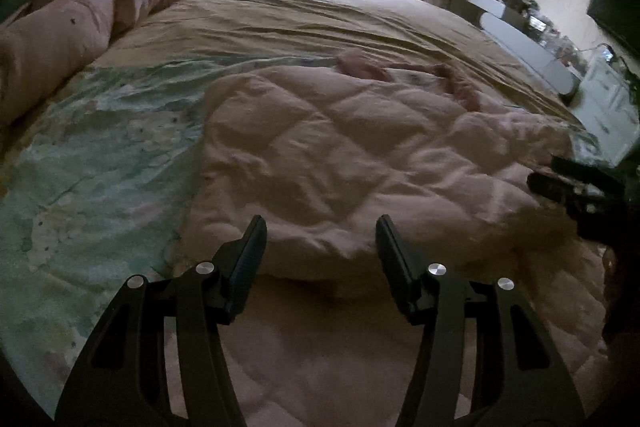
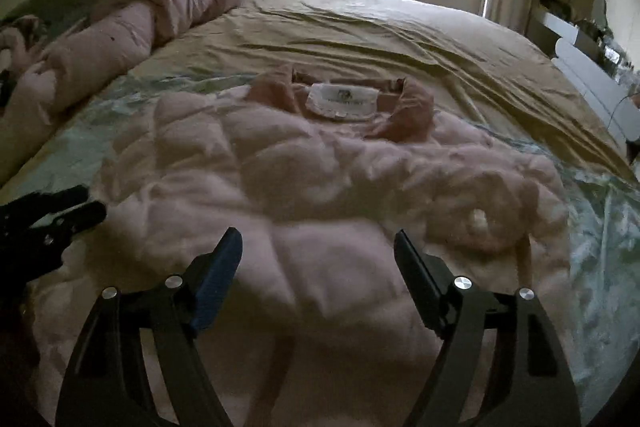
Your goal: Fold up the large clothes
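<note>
While the pink quilted jacket (image 2: 320,187) lies collar-up on the bed (image 2: 400,39), both grippers hover above its hem. Left gripper (image 1: 320,231) and right gripper (image 2: 318,243) stand spread, pinching nothing.
</note>
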Available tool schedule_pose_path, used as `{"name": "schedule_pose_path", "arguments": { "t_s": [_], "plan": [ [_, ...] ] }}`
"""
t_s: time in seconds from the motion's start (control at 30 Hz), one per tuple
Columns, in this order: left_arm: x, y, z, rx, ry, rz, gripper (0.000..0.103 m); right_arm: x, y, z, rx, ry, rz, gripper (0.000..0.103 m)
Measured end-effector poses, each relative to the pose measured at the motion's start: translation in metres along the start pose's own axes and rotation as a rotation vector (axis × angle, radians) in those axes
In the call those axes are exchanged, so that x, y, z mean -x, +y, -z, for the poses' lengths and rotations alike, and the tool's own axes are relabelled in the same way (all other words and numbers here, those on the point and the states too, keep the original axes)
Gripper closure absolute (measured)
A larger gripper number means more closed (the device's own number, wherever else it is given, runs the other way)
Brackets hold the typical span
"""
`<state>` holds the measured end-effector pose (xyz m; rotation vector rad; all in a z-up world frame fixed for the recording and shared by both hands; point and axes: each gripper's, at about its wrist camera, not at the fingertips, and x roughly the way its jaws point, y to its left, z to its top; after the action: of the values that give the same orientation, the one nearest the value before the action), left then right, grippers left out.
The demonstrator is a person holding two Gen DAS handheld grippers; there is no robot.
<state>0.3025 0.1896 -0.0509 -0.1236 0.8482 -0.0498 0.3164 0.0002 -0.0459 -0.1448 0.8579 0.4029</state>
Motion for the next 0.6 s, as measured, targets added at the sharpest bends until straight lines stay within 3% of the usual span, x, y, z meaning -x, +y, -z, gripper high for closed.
{"name": "schedule_pose_path", "arguments": {
  "t_s": [0.17, 0.43, 0.5, 0.6],
  "plan": [
    [-0.024, -0.008, 0.008, 0.000, 0.061, 0.012, 0.052, -0.020, -0.010, 0.019, -0.062, 0.099, -0.002, 0.023],
    [-0.019, -0.012, 0.008, 0.016, 0.064, -0.001, 0.048, -0.026, -0.003, 0.026, -0.061, 0.092, 0.038, 0.019],
    [-0.010, -0.009, 0.007, 0.034, 0.062, 0.020, 0.036, -0.012, -0.005, 0.026, -0.085, 0.069, -0.003, 0.006],
    [0.006, -0.008, 0.006, 0.051, 0.033, 0.035, 0.032, 0.010, -0.012, 0.032, -0.141, 0.024, -0.087, 0.004]
  ]
}}
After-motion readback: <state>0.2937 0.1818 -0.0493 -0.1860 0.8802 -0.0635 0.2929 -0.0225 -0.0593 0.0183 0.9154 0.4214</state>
